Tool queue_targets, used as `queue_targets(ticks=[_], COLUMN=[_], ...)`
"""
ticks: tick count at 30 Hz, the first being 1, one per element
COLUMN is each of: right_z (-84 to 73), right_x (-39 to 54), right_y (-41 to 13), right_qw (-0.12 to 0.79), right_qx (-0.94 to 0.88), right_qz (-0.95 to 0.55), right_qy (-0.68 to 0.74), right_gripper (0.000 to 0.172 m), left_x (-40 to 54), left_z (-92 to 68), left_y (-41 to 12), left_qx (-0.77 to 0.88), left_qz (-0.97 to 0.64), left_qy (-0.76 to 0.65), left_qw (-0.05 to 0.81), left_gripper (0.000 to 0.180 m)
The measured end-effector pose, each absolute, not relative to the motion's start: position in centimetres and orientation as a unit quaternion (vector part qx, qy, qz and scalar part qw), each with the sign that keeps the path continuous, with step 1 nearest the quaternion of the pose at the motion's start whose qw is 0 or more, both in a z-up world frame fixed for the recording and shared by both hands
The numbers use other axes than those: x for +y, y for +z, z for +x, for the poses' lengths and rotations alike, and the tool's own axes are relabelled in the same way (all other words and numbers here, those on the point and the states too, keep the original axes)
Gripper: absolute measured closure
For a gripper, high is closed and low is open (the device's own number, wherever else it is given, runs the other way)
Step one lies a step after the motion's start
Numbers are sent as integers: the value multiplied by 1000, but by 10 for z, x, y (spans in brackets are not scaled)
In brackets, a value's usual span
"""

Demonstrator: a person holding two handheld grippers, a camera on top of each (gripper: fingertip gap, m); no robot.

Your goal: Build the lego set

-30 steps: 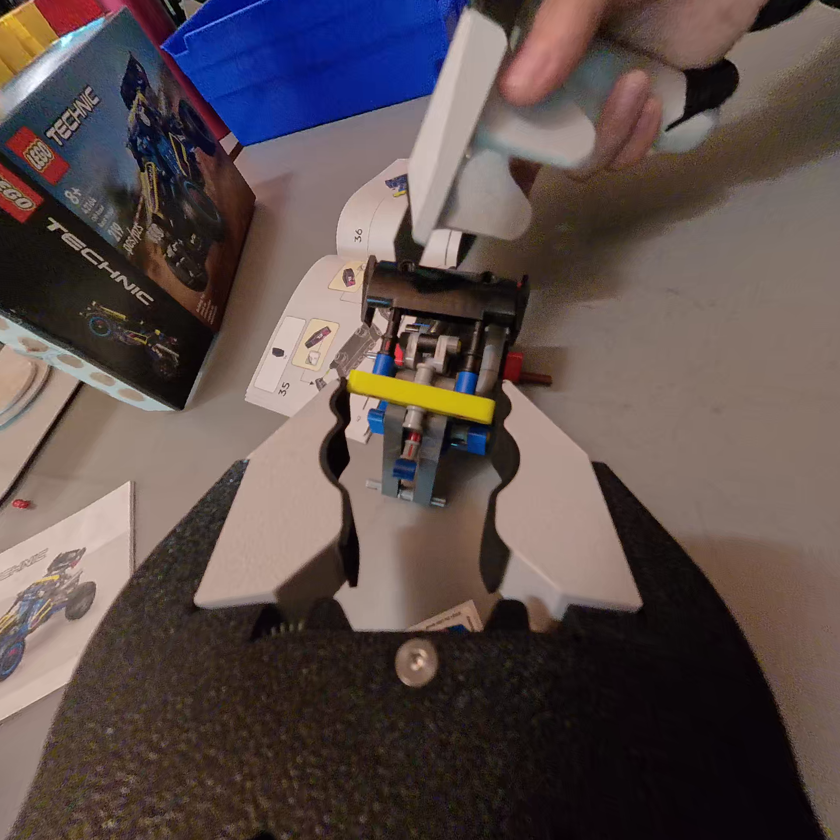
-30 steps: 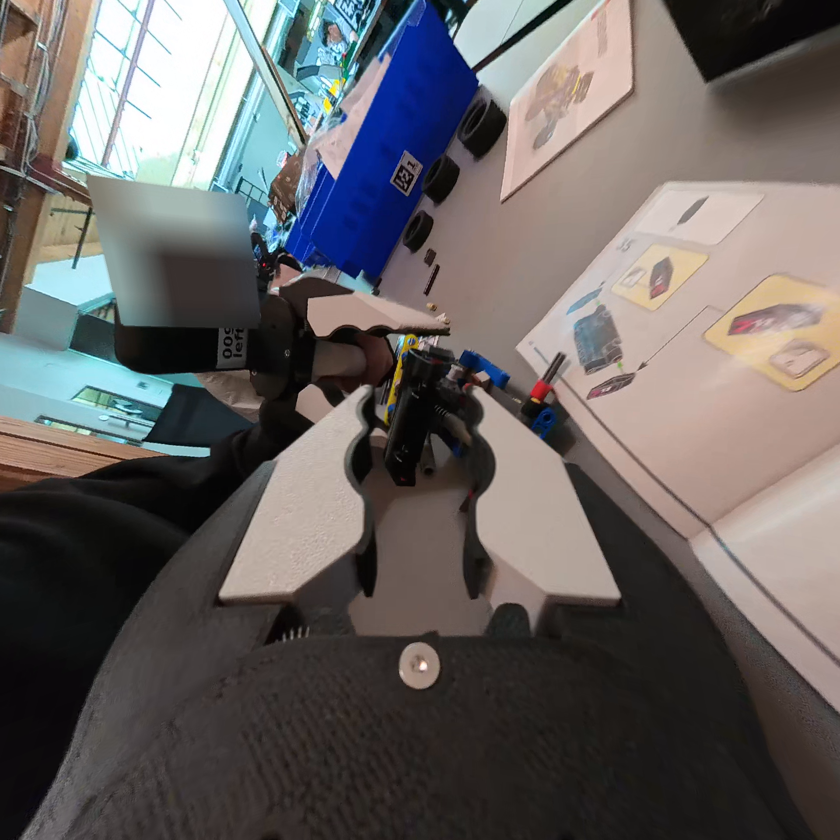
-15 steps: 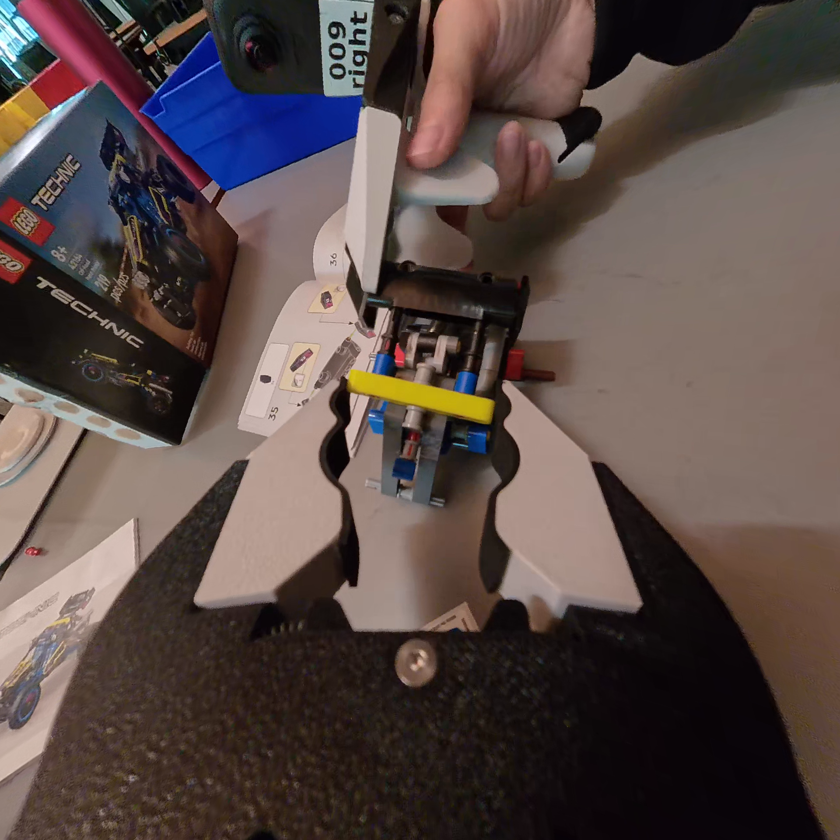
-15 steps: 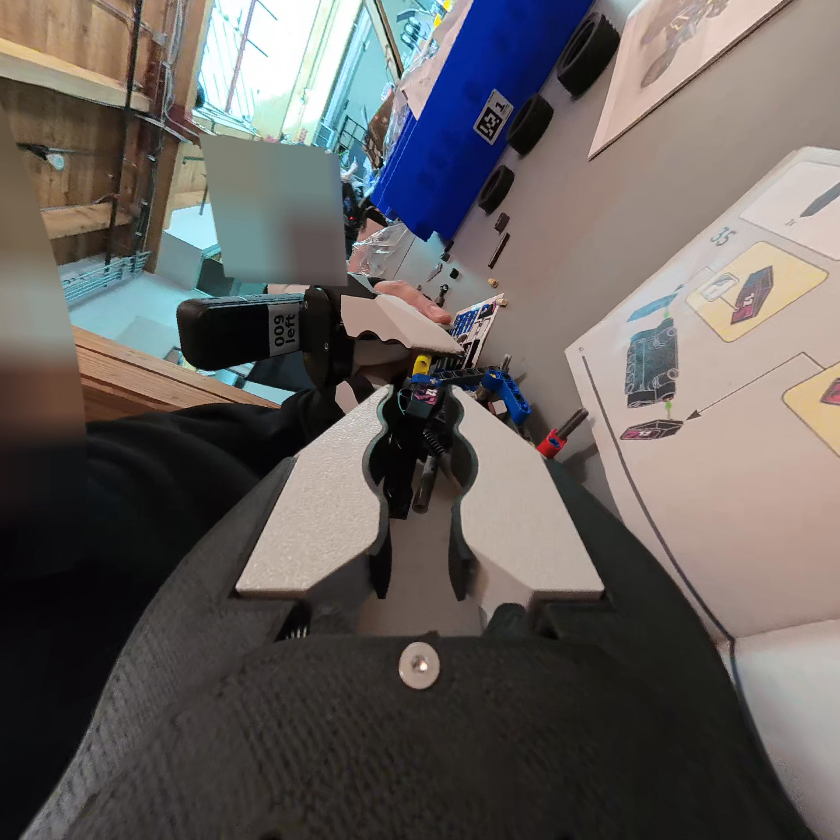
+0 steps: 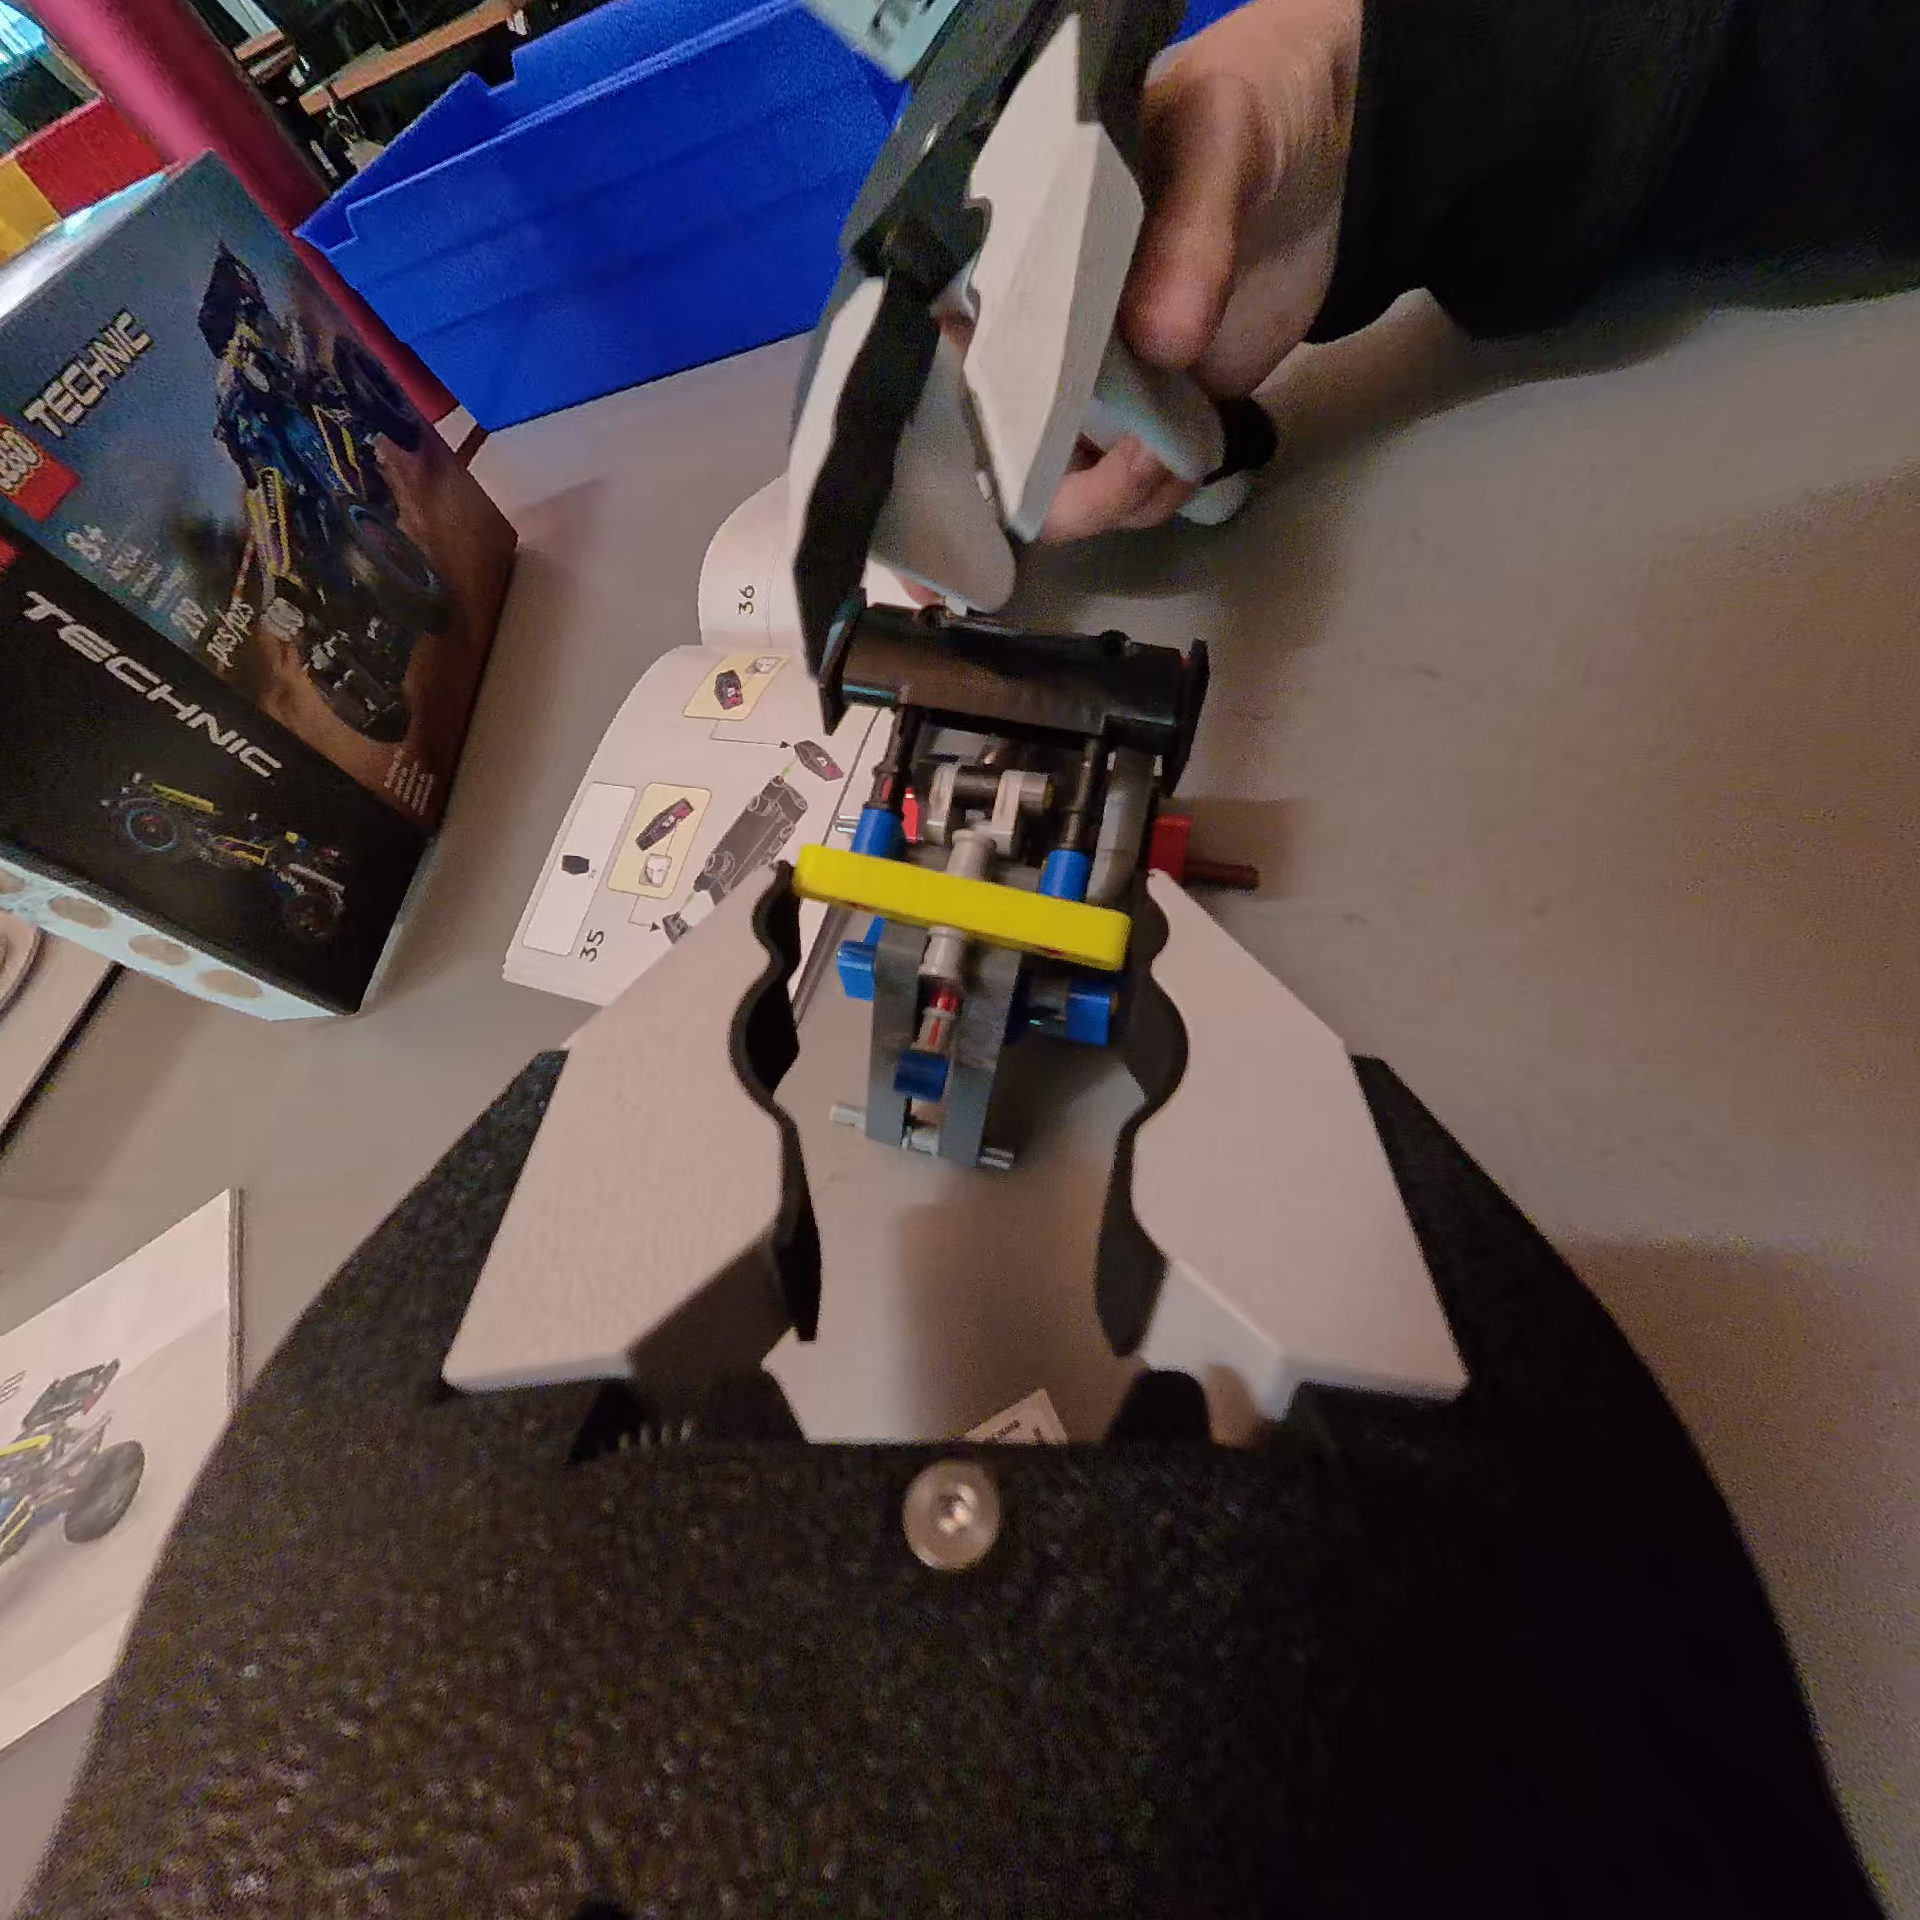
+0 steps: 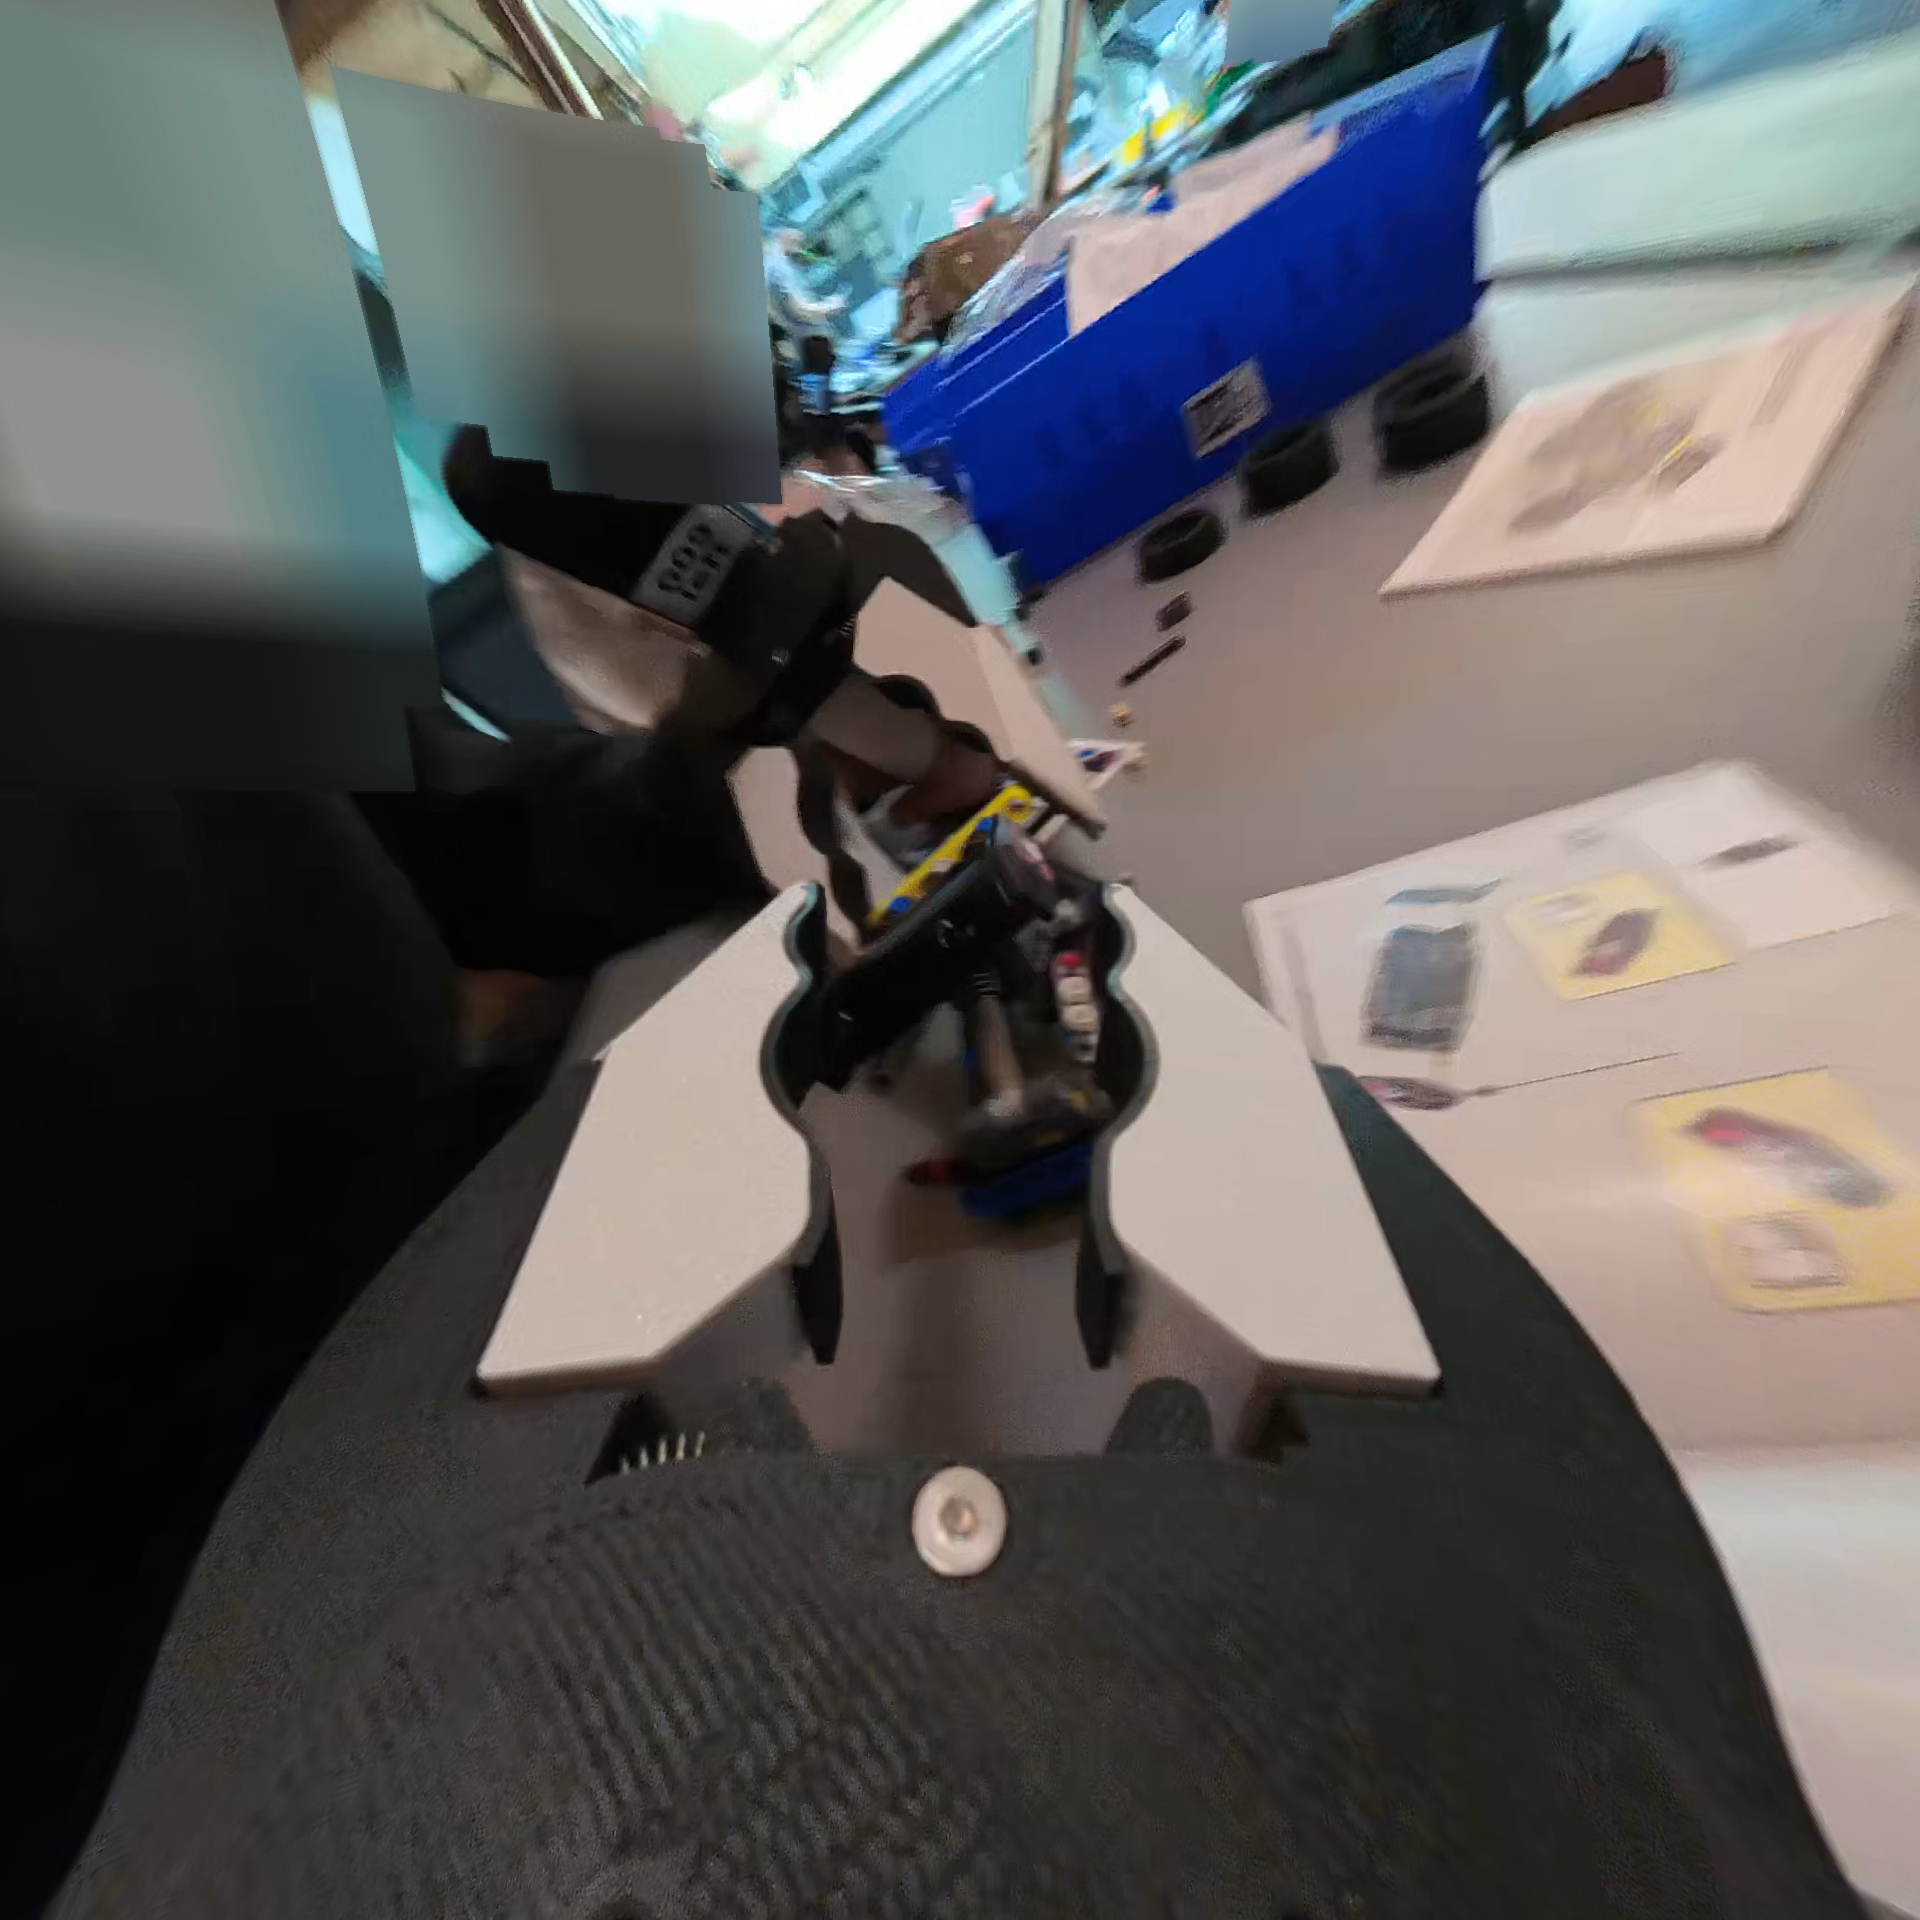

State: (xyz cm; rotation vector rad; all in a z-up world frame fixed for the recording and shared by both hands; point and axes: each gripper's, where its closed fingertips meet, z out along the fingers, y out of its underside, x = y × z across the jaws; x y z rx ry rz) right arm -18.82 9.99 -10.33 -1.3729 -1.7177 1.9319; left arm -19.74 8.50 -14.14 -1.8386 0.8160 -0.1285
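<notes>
My left gripper is shut on a small brick model. Its pads press on the two ends of the model's yellow beam, above the grey table. The model has a grey frame, blue pins and a black panel at its far end. My right gripper, held in a hand, hovers at that black panel with its fingers apart. In the right wrist view, which is blurred, my right gripper is open. The black panel stands between its pads without being pressed. The left gripper shows behind it.
A toy set's box stands at the left and a blue bin behind it. An open instruction booklet lies under the model and a leaflet at the near left. Black tyres and small loose parts lie by the bin. Spacing between my two grippers at the tips: around 5 cm.
My right gripper closed on the black panel half a second ago and has now opened and turned. My left gripper kept its hold on the model throughout.
</notes>
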Motion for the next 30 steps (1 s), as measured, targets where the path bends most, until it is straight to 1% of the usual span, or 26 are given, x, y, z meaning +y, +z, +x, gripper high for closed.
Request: queue_targets(ticks=[1, 2, 3, 4, 6, 7, 10, 12, 13, 14, 16, 22, 26, 30], right_z=[-189, -187, -185, -182, -177, -177, -180, -184, -185, -184, -188, -188, -189, -189], right_x=[105, 106, 106, 103, 95, 92, 84, 82, 81, 78, 82, 83, 82, 83], right_y=[-101, -95, -91, -90, -92, -97, -119, -132, -134, -134, -132, -134, -134, -136], right_qw=[160, 204, 245, 268, 284, 292, 309, 310, 316, 318, 336, 336, 320, 285], right_qx=[-596, -610, -623, -637, -667, -685, -741, -764, -769, -774, -768, -771, -764, -761], right_qz=[-456, -429, -404, -382, -355, -349, -330, -326, -319, -306, -306, -304, -326, -351], right_qy=[641, 634, 623, 613, 590, 569, 497, 463, 455, 455, 451, 447, 455, 465], right_gripper=[125, 123, 120, 112, 99, 87, 70, 69, 75, 86, 100, 100, 100, 100], left_x=[85, 85, 85, 84, 84, 84, 84, 84, 84, 84, 83, 84, 84, 84], left_z=[-198, -198, -197, -197, -197, -198, -197, -197, -197, -197, -197, -197, -198, -198], left_y=[-141, -141, -141, -141, -141, -141, -141, -141, -141, -141, -142, -142, -142, -142], left_qx=[341, 342, 342, 341, 339, 338, 337, 334, 333, 334, 335, 330, 328, 325], left_qz=[-771, -771, -771, -772, -772, -773, -774, -775, -776, -776, -776, -778, -778, -780], left_qy=[-56, -57, -58, -59, -63, -66, -73, -77, -79, -81, -82, -88, -89, -93], left_qw=[534, 534, 534, 534, 533, 533, 532, 530, 530, 530, 529, 527, 528, 526], left_gripper=[120, 120, 120, 120, 120, 120, 120, 120, 120, 120, 120, 120, 120, 120])
